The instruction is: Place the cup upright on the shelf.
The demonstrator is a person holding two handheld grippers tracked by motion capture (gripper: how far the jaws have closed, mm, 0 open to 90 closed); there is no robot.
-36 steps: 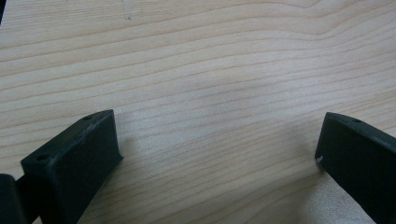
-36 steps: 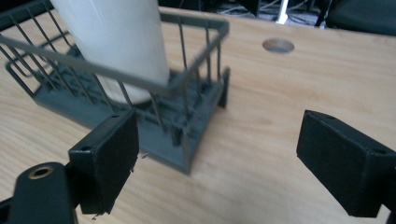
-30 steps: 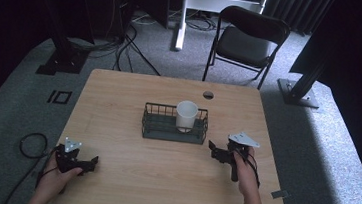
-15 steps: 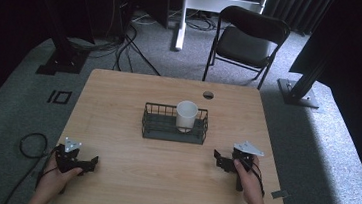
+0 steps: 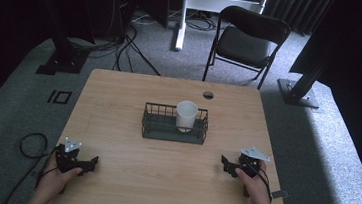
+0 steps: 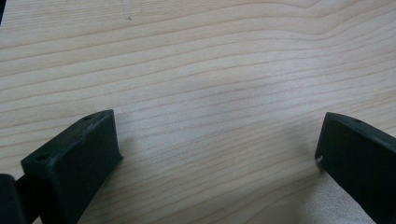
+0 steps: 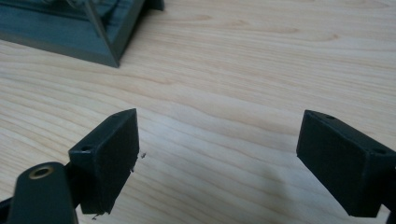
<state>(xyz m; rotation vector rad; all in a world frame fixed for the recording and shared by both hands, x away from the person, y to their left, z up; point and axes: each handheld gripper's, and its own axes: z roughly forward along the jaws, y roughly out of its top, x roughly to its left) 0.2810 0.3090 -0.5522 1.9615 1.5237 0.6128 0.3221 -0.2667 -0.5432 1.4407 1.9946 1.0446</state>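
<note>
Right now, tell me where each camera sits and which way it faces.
High view: above the person's side, facing forward and down on the table; both hands and grippers show.
Left gripper view: on the left gripper, facing bare tabletop.
Right gripper view: on the right gripper, facing the basket corner.
High and right gripper views share the basket.

wire basket [image 7: 74, 32] cropped by the top edge, cup [image 5: 186, 115] base hidden behind basket wall

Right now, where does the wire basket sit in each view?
High view: wire basket at table centre, white cup standing inside.
Left gripper view: not in it, just wood between open jaws.
Right gripper view: basket corner at top left.
Shared landmark: the wooden tabletop.
</note>
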